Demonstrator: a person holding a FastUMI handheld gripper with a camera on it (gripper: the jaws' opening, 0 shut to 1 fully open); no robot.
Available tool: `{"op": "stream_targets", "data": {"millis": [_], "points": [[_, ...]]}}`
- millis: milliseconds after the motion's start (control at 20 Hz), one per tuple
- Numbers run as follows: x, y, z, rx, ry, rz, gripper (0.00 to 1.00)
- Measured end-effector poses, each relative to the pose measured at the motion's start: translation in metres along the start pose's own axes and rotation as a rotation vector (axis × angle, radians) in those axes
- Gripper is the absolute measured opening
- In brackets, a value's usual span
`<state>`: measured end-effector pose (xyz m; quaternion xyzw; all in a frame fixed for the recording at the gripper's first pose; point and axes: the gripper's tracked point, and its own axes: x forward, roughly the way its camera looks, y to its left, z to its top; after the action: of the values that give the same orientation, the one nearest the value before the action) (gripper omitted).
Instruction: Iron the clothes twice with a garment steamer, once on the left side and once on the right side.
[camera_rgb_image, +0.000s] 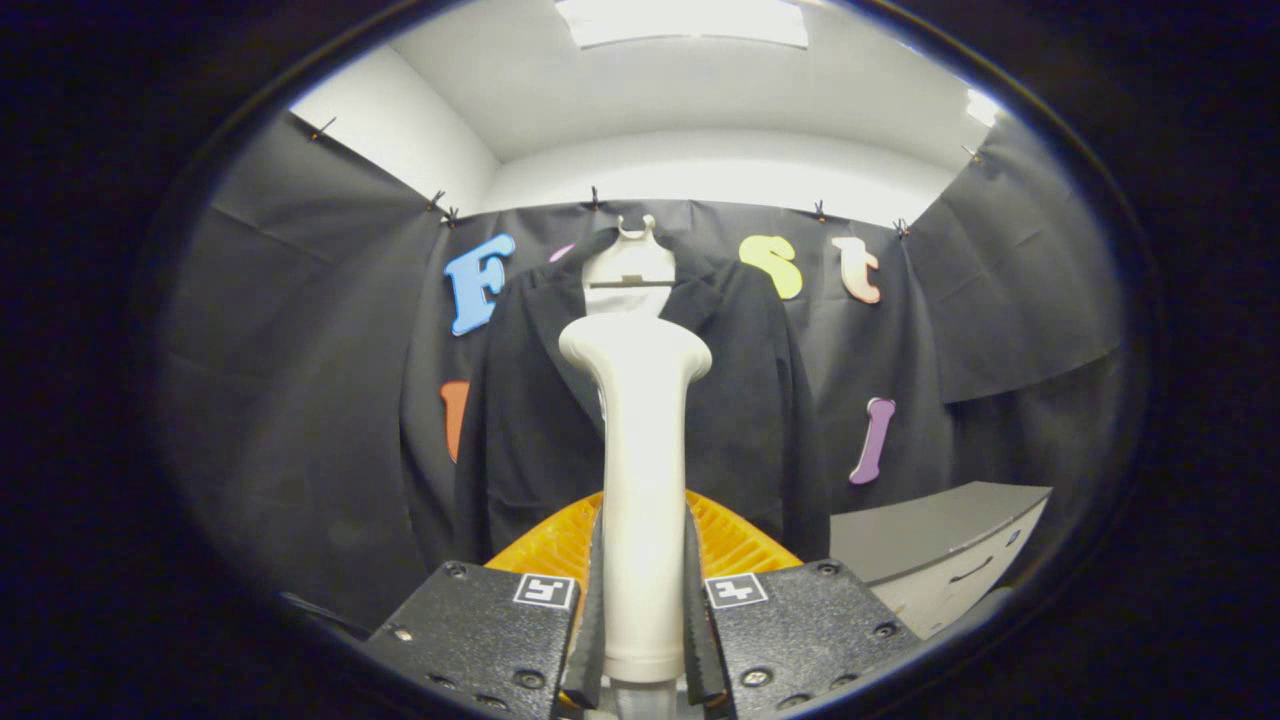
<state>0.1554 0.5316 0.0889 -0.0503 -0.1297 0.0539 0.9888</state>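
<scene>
A white garment steamer (640, 470) stands upright between my fingers, its wide head up near the jacket's collar. My gripper (640, 600) is shut on the steamer's handle, both black fingers (592, 610) pressing its sides. Beyond the steamer a black jacket (750, 400) hangs on a white hanger (632, 262) against the booth's black wall. The steamer's head sits in front of the jacket's open middle, and I cannot tell whether it touches the cloth.
An orange ribbed basket (735, 540) lies just beyond the fingers, below the jacket. A grey cabinet or table with a drawer (940, 550) stands to the right. A dark cable (320, 612) runs low on the left.
</scene>
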Motion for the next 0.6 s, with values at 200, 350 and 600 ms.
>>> {"op": "stream_targets", "data": {"millis": [200,350,600], "points": [[0.033,0.025,0.039,-0.008,-0.099,0.032,0.35],[0.054,0.045,0.068,-0.012,-0.176,0.057,0.34],[0.089,0.078,0.108,-0.060,-0.286,0.076,0.34]]}}
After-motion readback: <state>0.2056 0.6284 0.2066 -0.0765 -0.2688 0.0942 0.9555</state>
